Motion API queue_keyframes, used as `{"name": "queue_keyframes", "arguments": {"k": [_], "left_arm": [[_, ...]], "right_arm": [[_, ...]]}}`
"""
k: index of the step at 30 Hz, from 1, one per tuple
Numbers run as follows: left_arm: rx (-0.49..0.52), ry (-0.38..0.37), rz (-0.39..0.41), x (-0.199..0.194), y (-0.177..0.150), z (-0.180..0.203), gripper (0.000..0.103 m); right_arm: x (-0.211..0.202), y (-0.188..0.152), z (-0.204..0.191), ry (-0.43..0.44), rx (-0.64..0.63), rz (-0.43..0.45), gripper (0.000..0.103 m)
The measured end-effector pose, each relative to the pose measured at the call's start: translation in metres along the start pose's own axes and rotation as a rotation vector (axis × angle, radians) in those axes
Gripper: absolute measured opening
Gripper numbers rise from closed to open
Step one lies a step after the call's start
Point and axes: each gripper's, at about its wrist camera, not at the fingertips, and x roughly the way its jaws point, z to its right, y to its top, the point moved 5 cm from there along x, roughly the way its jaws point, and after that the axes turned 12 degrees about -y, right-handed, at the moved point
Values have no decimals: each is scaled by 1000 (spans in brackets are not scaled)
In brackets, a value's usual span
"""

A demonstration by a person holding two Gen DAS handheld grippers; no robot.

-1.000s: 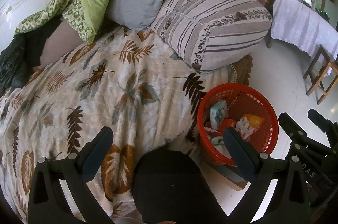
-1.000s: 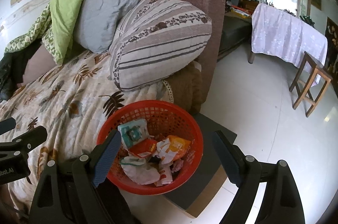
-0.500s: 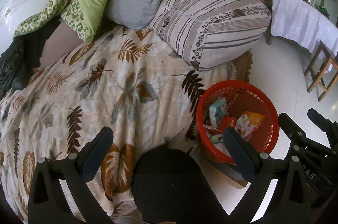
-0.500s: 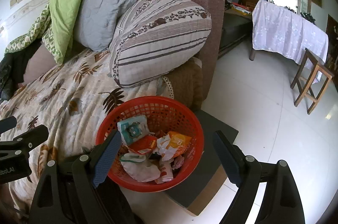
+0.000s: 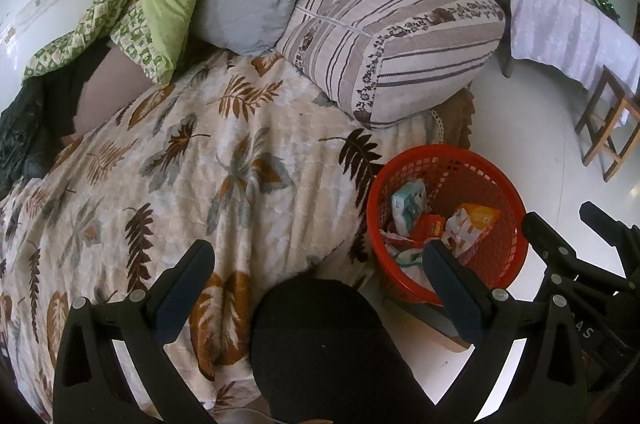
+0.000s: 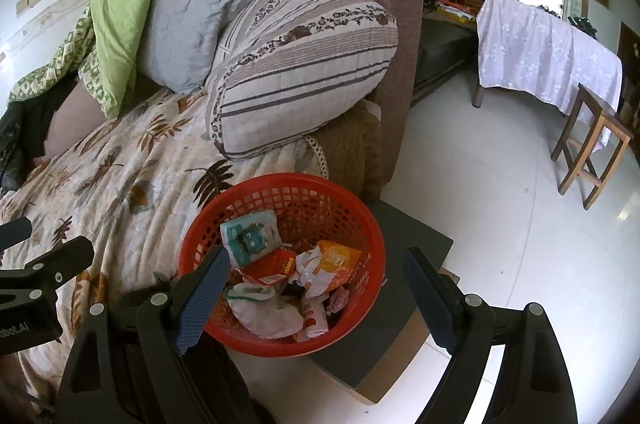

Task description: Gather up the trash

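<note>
A red mesh basket [image 6: 344,199] stands on a dark flat box beside the bed and holds several wrappers: a teal-and-white pack [image 6: 250,236], an orange pack [image 6: 336,260], a red wrapper and white crumpled plastic. It also shows in the left wrist view [image 5: 492,183]. My right gripper [image 6: 316,272] is open and empty, hovering above the basket's near side. My left gripper [image 5: 320,264] is open and empty, above the bed's edge and a black knee, with the basket to its right.
The bed has a leaf-print quilt [image 5: 200,163], a striped pillow [image 5: 392,47], a grey cushion and green blankets. A brown headboard [image 6: 392,23] rises behind. A cloth-covered table [image 6: 548,59] and wooden stool [image 6: 592,143] stand on the white tile floor at right.
Both grippers have drifted slightly; the basket sits a little higher and further left in the left wrist view. Both stay open and empty.
</note>
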Motion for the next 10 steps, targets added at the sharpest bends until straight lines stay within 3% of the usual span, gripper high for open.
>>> {"name": "queue_keyframes", "arguments": {"k": [10], "left_arm": [[7,-43,-3,2,0,6,103]], "right_arm": [[0,-1,7,-21,15,4,90]]}}
